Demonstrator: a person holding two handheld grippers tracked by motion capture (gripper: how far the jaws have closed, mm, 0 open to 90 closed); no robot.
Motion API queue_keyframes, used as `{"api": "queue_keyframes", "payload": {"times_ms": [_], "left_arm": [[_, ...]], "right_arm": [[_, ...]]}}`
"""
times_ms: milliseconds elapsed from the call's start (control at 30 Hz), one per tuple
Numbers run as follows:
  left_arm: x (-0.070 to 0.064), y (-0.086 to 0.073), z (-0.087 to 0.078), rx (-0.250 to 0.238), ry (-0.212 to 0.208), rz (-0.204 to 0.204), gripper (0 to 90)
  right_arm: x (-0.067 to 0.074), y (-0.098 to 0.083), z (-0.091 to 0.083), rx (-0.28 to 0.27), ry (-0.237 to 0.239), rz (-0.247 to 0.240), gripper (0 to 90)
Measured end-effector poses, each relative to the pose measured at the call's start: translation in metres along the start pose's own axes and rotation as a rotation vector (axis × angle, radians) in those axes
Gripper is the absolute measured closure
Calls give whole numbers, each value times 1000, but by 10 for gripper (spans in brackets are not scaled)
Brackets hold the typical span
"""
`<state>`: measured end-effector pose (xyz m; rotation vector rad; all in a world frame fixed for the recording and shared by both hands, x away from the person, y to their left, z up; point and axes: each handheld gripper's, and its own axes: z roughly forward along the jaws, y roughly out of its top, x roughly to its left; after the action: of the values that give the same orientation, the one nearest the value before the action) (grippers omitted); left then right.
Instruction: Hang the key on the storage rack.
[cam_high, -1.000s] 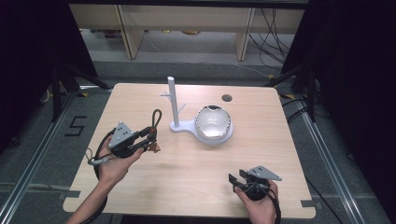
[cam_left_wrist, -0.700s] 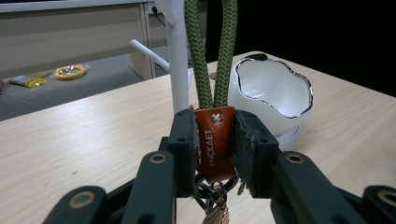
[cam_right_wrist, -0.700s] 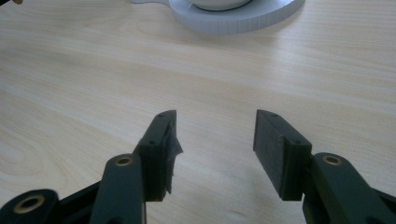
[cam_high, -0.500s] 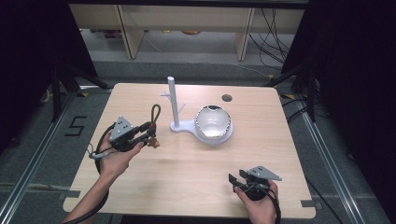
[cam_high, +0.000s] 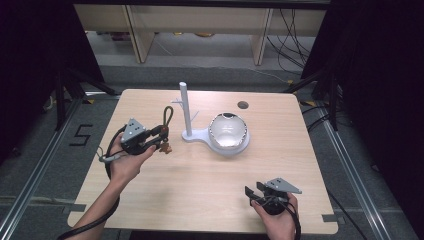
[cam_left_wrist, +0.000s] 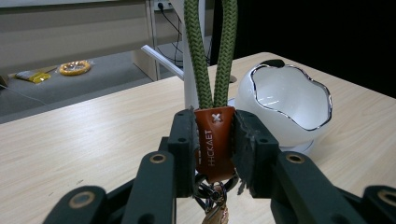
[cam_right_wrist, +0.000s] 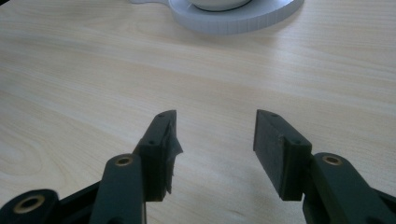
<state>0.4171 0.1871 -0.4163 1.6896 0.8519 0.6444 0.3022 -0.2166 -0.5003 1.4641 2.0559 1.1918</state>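
**Operator:** Why grip the keychain by its leather tab?

**Manual:** Your left gripper (cam_left_wrist: 214, 140) is clamped on the brown tab of the keychain (cam_left_wrist: 213, 140), so the green cord loop (cam_high: 167, 119) stands upright and open, held above the table just left of the white peg stand (cam_high: 184, 107), presumably to slip over a peg.

**Operator:** And the right?

**Manual:** Your right gripper (cam_right_wrist: 215, 140) rests near the table's front edge, jaws apart and empty, away from the bowl (cam_high: 228, 132).

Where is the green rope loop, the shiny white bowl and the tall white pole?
green rope loop (cam_left_wrist: 209, 51), left gripper view, on its two braided strands above the brown leather tab.
shiny white bowl (cam_high: 228, 131), high view, on its glossy inside.
tall white pole (cam_high: 184, 107), high view, on the middle of the upright post.
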Motion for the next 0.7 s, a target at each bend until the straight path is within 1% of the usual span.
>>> {"api": "queue_keyframes", "payload": {"times_ms": [33, 100, 167, 233, 433, 533, 700], "left_arm": [[0, 0, 1, 2, 0, 0, 688], [2, 2, 3, 1, 1, -2, 688], [3, 3, 5, -1, 3, -4, 688], [4, 4, 6, 3, 3, 2, 688], [6, 8, 9, 0, 9, -5, 688], [8, 10, 11, 3, 12, -6, 688], [11, 10, 16, 14, 13, -13, 687]], "right_arm": [[0, 0, 0, 0, 7, 9, 501], [0, 0, 0, 1, 7, 8, 501], [0, 0, -1, 6, -7, 4, 501], [0, 0, -1, 7, -7, 7, 501], [-1, 0, -1, 5, -9, 2, 501], [0, 0, -1, 9, -5, 7, 501], [-1, 0, -1, 3, -11, -1, 501]]}}
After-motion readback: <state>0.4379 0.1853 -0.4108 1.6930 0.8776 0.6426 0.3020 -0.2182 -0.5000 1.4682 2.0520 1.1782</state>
